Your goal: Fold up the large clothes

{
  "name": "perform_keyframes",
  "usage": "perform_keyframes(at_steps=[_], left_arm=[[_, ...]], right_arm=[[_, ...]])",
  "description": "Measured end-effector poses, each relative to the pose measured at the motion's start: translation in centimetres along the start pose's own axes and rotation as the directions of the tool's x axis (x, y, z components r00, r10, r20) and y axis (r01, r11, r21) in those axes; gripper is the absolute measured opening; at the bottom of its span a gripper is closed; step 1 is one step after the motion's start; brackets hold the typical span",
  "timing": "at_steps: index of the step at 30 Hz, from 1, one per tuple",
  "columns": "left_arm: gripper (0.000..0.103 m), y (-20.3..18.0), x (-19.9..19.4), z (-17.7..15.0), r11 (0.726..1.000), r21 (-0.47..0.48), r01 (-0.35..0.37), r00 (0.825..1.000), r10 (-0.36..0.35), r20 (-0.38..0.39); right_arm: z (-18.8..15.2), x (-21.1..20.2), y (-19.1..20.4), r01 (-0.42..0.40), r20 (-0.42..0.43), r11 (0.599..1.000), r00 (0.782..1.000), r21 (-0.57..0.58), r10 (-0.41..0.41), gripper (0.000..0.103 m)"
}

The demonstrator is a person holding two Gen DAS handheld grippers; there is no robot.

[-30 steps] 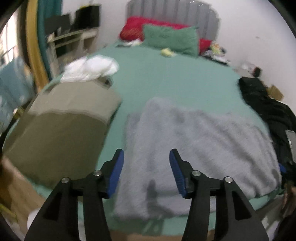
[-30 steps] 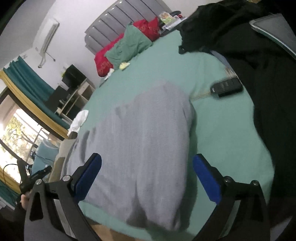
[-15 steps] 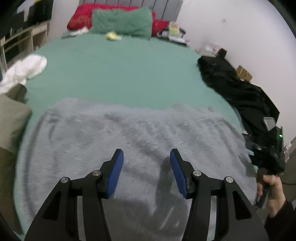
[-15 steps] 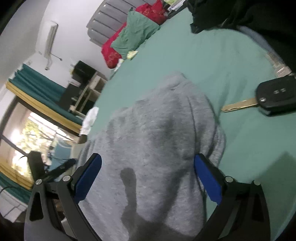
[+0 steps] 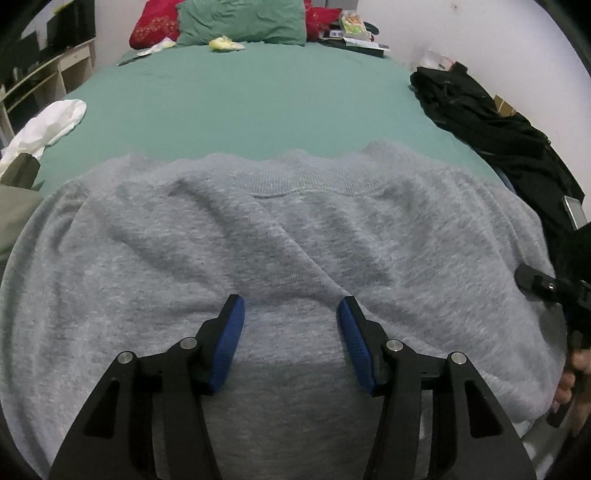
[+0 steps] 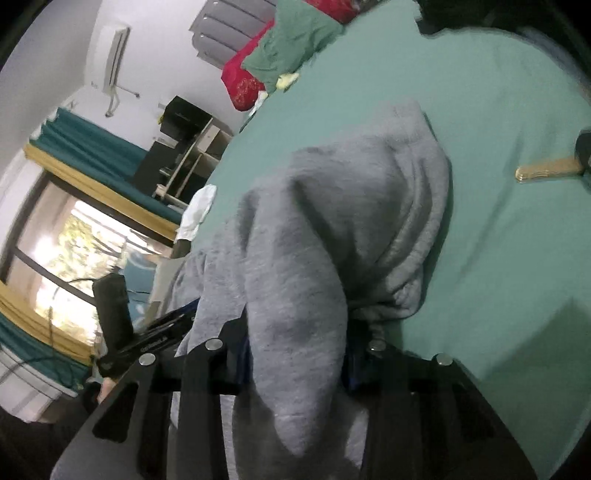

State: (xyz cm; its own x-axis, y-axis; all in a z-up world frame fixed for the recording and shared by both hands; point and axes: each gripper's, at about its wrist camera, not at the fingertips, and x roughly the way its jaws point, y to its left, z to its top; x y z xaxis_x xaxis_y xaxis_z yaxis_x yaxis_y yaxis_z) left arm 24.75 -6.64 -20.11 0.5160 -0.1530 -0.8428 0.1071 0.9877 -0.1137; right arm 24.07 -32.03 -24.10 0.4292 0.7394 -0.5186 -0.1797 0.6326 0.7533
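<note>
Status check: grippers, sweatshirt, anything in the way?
Right gripper just closed on a bunched fold of the grey sweatshirt. Left gripper open above it. Car key lies on the sheet nearby.

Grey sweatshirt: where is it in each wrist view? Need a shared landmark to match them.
Left wrist: grey sweatshirt fills the lower half, spread flat under the open jaws.
Right wrist: centre, a bunched fold running down between the jaws, which have just been closing on it.
Shared landmark: green pillow at the headboard.
</note>
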Motion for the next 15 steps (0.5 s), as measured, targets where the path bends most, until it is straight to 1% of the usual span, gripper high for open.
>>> perform_keyframes(at_steps=[3,7,8,10,11,12,14,15], left_arm=[[0.056,-0.7,0.4,0.6,1.000,0.013,-0.007,1.000,0.007,-0.008],[0.056,0.3,-0.9,1.1,0.997,0.038,0.068,0.997,-0.066,-0.043],[0.056,1.0,-1.8,1.1,0.995,0.035,0.091,0.995,-0.089,-0.043],[0.056,2.5,-3.7,0.7,0.988,0.036,0.148,0.989,-0.147,-0.027],[0.056,3.2,-4.5,0.4,0.986,0.039,0.162,0.987,-0.161,-0.016],[0.056,4.1,-5.4,0.1,0.985,0.040,0.168,0.986,-0.168,-0.003],[0.056,6.3,-7.1,-0.9,0.985,0.036,0.172,0.985,-0.173,0.029],[0.056,7.3,-7.7,-1.3,0.985,0.032,0.169,0.984,-0.171,0.041]], right_arm=[[0.0,-0.8,1.4,-0.019,0.040,1.000,0.999,0.009,0.019,0.036],[0.3,-1.8,4.9,0.013,0.083,0.999,0.996,-0.041,-0.009,0.035],[0.3,-2.0,6.7,0.033,0.086,0.997,0.996,-0.076,-0.027,0.035],[0.4,-1.7,9.4,0.068,0.089,0.990,0.994,-0.124,-0.057,0.035],[0.5,-1.5,10.8,0.073,0.090,0.987,0.994,-0.142,-0.060,0.035],[0.5,-1.2,11.9,0.081,0.092,0.983,0.994,-0.164,-0.067,0.035],[0.5,0.0,15.3,0.129,0.087,0.965,0.990,-0.227,-0.111,0.035],[0.4,0.5,16.2,0.144,0.089,0.958,0.988,-0.249,-0.125,0.035]])
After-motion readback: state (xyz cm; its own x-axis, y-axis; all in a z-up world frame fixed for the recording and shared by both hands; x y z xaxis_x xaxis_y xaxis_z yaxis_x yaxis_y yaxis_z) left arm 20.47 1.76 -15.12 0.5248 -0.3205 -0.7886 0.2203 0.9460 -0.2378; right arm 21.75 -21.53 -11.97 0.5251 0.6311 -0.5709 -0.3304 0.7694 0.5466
